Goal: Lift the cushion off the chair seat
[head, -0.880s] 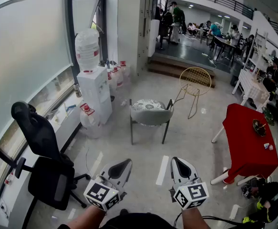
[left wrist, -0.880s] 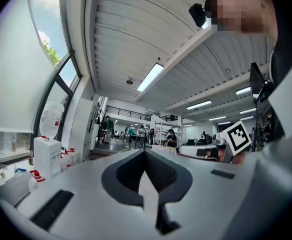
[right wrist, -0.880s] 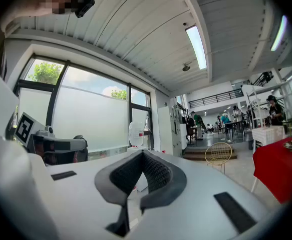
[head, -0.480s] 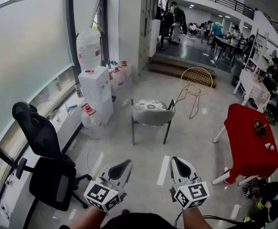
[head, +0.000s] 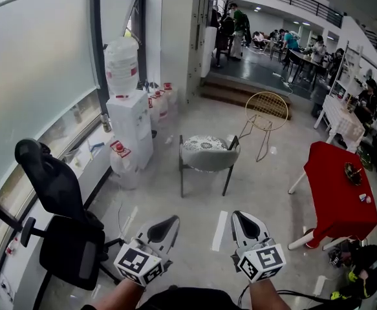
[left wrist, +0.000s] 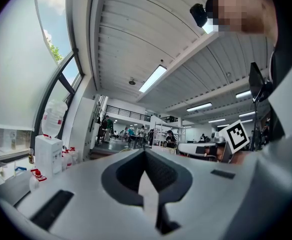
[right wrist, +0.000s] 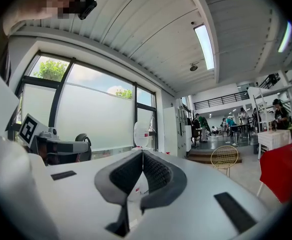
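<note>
Standing atop dispenser (head: 131, 124), water jug (head: 121, 66); left hand-held gripper (head: 169, 221), right hand-held gripper (head: 238, 217) closed, empty.

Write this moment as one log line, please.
left gripper: shut, empty | right gripper: shut, empty | cushion: on chair seat, untouched

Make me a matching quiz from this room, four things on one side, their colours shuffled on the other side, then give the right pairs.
Things:
1. office chair
2. wire chair
3. table
4. water dispenser

Colours:
A. red
B. white
C. black
D. gold

Pairs: 1-C, 2-D, 3-A, 4-B
</note>
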### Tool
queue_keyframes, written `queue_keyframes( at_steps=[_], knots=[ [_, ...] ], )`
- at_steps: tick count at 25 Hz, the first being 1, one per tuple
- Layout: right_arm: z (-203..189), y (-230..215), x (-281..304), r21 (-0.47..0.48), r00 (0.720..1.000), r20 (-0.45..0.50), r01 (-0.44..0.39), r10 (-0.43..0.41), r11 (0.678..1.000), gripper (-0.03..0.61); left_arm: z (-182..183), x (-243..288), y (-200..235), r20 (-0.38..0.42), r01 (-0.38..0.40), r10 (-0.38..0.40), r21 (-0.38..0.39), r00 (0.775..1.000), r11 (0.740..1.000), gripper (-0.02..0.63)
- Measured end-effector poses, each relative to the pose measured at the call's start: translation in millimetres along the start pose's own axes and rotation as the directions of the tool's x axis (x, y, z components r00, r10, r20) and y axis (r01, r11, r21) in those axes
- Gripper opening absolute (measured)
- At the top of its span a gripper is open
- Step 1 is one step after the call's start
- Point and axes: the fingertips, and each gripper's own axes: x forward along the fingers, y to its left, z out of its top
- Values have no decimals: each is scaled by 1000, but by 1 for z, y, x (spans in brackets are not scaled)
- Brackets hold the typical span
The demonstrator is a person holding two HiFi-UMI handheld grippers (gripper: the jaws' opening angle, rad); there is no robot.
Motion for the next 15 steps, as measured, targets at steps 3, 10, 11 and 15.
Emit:
queue_keyframes(
  at_steps=[3, 10, 11, 15],
  knots=[
    [-5, 7, 7, -8, 1000, -2, 19, -19, 1000, 11, -4, -5, 12, 2, 18, -18, -1, 1000, 1000, 6],
    [-12, 9, 31, 0, 999, -17, 28, -28, 1000, 11, -9, 0, 38, -1, 23, -23, -5, 1000, 1000, 6],
    [-11, 8, 36, -3, 999, -16, 29, -29, 1000, 11, -9, 3, 42, -1, 19, -19, -8, 1000, 1000, 6],
    [-11, -5, 58, 5, 1000, -10, 28, -28, 1000, 11, -9, 20, 58, -11, 4, -4, -15, 1000, 1000, 6]
  ],
)
